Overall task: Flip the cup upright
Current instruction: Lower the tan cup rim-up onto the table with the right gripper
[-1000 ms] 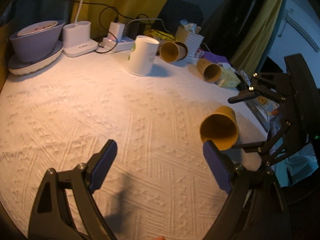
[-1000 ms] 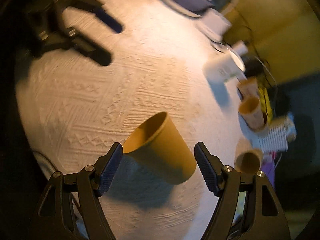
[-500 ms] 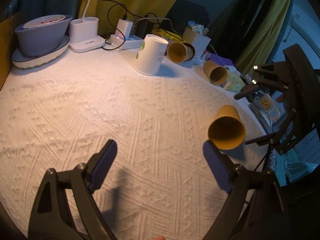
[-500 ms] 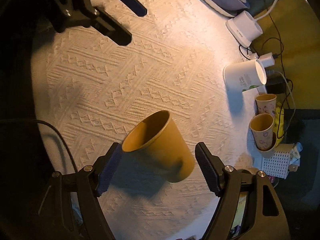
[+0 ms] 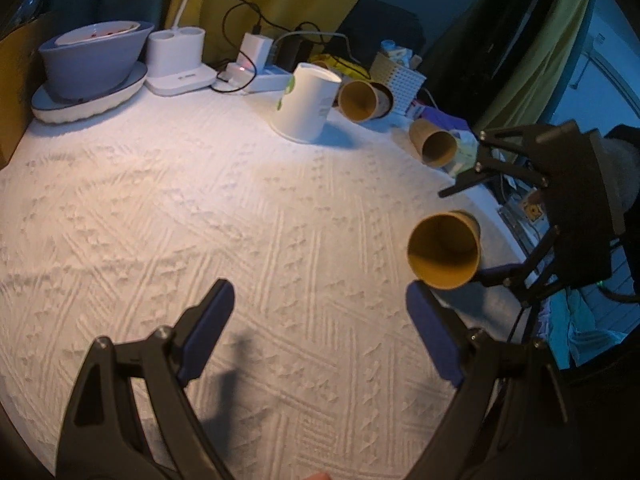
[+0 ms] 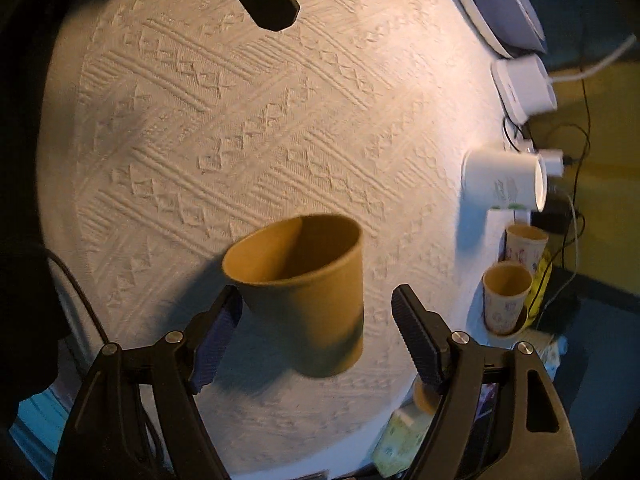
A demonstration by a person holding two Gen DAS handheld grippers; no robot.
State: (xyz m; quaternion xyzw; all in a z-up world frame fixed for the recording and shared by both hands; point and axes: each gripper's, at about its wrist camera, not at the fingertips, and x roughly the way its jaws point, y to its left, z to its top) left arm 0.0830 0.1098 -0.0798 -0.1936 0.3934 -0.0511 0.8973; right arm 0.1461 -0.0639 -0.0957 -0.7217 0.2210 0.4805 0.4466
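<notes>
Brown paper cup (image 6: 304, 292) sits between the fingers of the right tongs (image 6: 316, 336), mouth tilted up and toward the left in the right wrist view. Right tongs are spread wide; the left pad (image 6: 218, 334) is close to the cup wall, contact unclear, and the right pad (image 6: 416, 340) is clearly off it. So released, not grasping. Can't tell if the cup base rests on the tabletop (image 6: 240, 120) or hangs just above it; a shadow lies directly under it.

From the left wrist view the same cup (image 5: 444, 254) shows its open mouth toward the camera, near the right edge of the white textured tabletop (image 5: 200, 220), with the right tongs (image 5: 476, 232) flanking it.

Left tongs (image 5: 318, 328) hover over the near part of the tabletop, fingers wide apart, nothing between them.

Far side: white cup (image 5: 306, 102) upright, two more brown cups (image 5: 364, 100) (image 5: 434, 146) lying on their sides, grey bowl (image 5: 94, 60) on a plate far left, white charger base (image 5: 178, 64) next to it.
</notes>
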